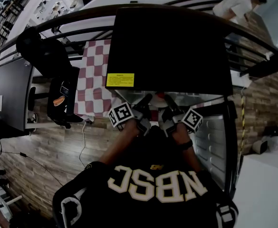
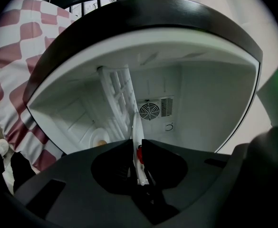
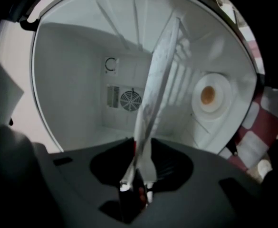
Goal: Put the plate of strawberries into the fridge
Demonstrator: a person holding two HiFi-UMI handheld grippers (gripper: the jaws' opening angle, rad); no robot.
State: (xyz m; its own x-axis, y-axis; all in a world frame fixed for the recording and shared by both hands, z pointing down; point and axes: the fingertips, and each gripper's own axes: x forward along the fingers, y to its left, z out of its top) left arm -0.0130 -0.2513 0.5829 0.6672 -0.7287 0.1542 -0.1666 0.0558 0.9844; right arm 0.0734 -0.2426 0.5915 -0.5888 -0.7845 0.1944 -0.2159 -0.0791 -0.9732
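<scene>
A white plate (image 2: 137, 127) stands edge-on between the jaws in both gripper views, inside the white fridge compartment (image 2: 200, 103). A red strawberry (image 2: 139, 153) shows against it. My left gripper (image 2: 137, 144) has its jaw tips close on either side of the rim; whether they press on it is unclear. My right gripper (image 3: 141, 146) straddles the opposite rim of the plate (image 3: 158, 70), with dark gaps beside it. In the head view both grippers (image 1: 146, 102) (image 1: 169, 104) reach under the fridge's black top (image 1: 169, 46).
A fan grille (image 2: 149, 111) sits on the fridge's back wall and a round light fitting (image 3: 207, 95) on a side wall. The open fridge door (image 1: 210, 137) hangs at the right. A checkered cloth (image 1: 96, 75) and a black chair (image 1: 53, 75) are to the left.
</scene>
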